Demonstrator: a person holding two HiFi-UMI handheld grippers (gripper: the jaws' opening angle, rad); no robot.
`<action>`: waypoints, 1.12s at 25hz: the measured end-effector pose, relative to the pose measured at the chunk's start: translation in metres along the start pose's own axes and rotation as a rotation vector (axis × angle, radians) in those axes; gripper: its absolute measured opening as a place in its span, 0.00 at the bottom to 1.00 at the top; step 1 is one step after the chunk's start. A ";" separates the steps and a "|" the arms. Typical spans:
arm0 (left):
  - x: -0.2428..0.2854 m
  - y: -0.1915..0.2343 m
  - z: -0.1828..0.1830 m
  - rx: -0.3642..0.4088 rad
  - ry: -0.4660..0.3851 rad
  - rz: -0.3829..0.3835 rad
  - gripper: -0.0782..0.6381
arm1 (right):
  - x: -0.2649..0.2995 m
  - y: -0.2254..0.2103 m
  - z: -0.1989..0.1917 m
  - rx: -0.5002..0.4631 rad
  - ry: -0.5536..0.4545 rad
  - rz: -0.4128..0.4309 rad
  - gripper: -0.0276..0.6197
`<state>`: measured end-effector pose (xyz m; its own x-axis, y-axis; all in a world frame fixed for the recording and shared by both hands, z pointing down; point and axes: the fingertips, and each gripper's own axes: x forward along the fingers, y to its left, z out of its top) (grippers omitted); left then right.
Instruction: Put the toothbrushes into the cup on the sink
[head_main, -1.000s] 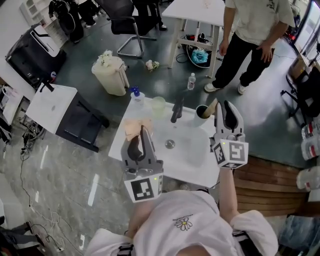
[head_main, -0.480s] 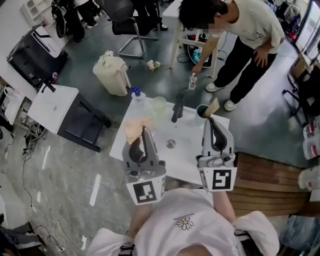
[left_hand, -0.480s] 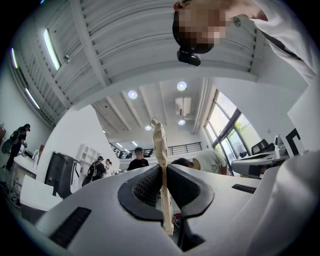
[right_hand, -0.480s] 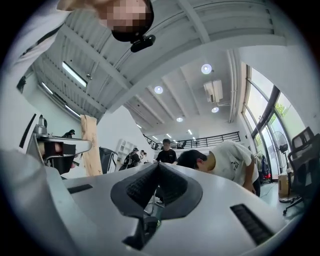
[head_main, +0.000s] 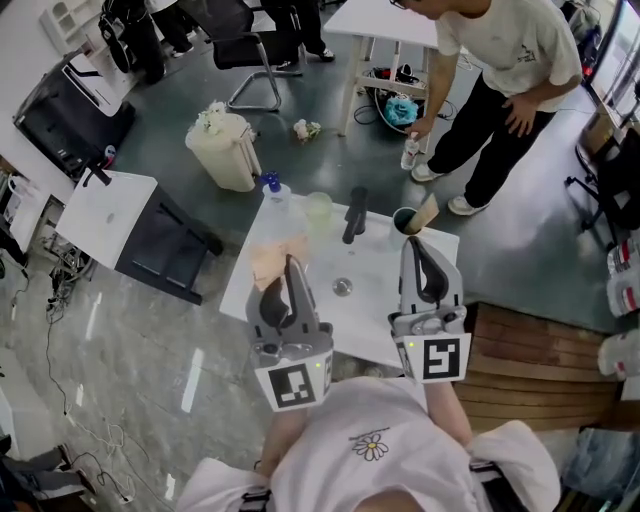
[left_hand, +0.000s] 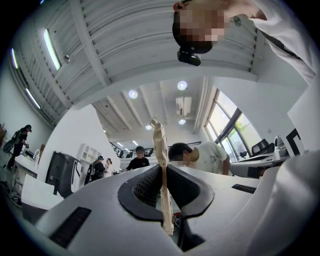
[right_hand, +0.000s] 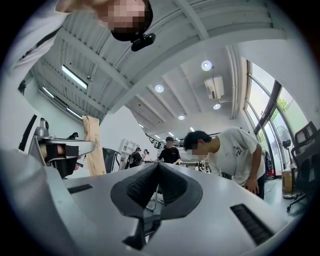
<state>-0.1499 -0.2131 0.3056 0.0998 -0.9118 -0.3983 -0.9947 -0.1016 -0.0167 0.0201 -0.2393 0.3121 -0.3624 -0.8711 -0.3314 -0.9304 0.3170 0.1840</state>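
Observation:
A flat tan paper-wrapped toothbrush (left_hand: 161, 150) stands upright, edge-on, pinched between the pads of my left gripper (left_hand: 161, 169). In the head view that gripper (head_main: 290, 263) hovers over the left side of the white sink (head_main: 380, 300), with more tan paper (head_main: 270, 255) beside its tips. The dark cup (head_main: 402, 224) stands at the sink's back right, and another tan-wrapped toothbrush (head_main: 427, 212) leans out of it. My right gripper (head_main: 409, 244) is just in front of the cup. Its jaws (right_hand: 158, 166) are shut on nothing.
A black faucet (head_main: 353, 214), a pale green cup (head_main: 318, 209) and a blue-topped soap bottle (head_main: 272, 190) line the sink's back edge. Behind it a person (head_main: 500, 70) bends down to the floor. A cream bin (head_main: 225, 148) and a white side table (head_main: 105, 215) stand to the left.
My right gripper has pulled back from beside the cup, leftward and toward me. The left gripper has hardly moved. The person behind has bent down and picked up a bottle from the floor.

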 end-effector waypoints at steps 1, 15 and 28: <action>0.000 0.001 0.000 -0.001 0.001 0.002 0.16 | 0.000 0.002 -0.001 0.007 0.005 0.004 0.06; 0.077 0.026 -0.015 -0.007 -0.043 -0.067 0.16 | -0.001 0.006 -0.012 0.070 0.059 -0.009 0.06; 0.150 0.026 -0.193 -0.001 0.302 -0.134 0.16 | -0.028 -0.012 -0.037 0.037 0.164 -0.112 0.06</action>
<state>-0.1558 -0.4291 0.4226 0.2332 -0.9670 -0.1025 -0.9721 -0.2292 -0.0500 0.0435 -0.2326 0.3534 -0.2458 -0.9501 -0.1920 -0.9668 0.2258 0.1198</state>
